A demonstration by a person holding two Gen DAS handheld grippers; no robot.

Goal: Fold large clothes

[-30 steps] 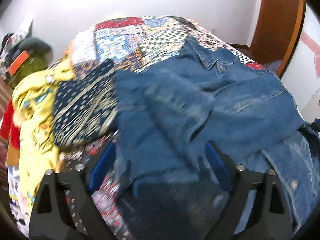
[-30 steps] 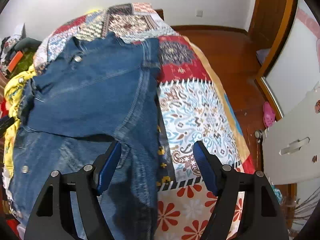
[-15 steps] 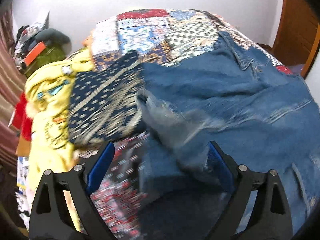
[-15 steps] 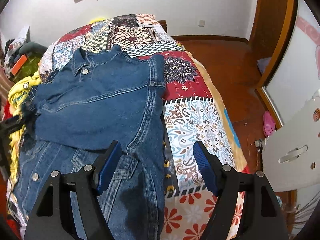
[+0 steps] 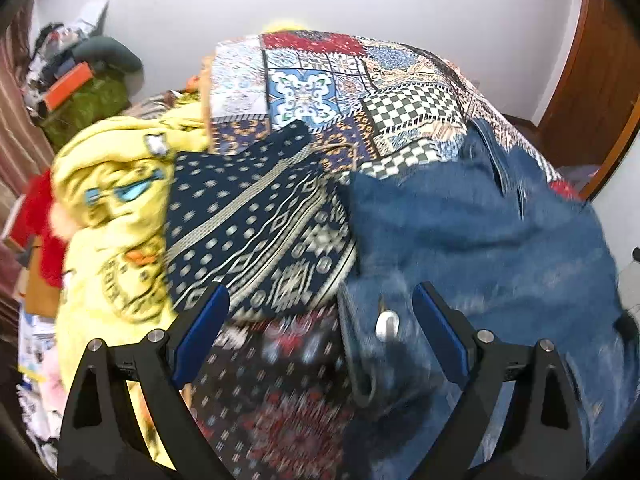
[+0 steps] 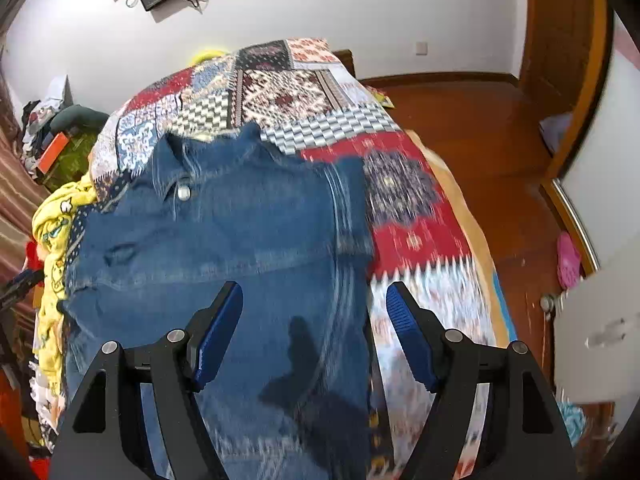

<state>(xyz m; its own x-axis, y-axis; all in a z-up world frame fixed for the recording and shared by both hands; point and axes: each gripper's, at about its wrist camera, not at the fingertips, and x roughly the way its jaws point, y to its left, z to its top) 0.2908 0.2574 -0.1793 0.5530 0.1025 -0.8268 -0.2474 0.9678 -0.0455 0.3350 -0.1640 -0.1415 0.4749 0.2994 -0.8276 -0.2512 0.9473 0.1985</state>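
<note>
A single denim jacket (image 6: 224, 248) lies spread on the bed, over the patchwork quilt (image 6: 416, 216). The right gripper (image 6: 314, 332) hangs above the jacket's lower part with its jaws wide apart and nothing between them; denim fills the gap from 12 o'clock across to the left finger, while the jacket's right edge runs just inside the right finger, with quilt beyond it at 3 o'clock. The jacket's long axis runs from 6 toward 12 o'clock in this view, the collar and one metal button pointing at 11 o'clock toward the far wall. In the left wrist view the left gripper (image 5: 320, 328) also stands with jaws apart and unclamped: the jacket (image 5: 480, 240) sits at 1 to 4 o'clock, its left edge and one blurred metal button falling between the fingers beside the right one. At 11 o'clock lies one navy patterned garment (image 5: 256, 232), and beyond it at 9 o'clock one yellow printed garment (image 5: 112, 200). Both views are motion-blurred.
</note>
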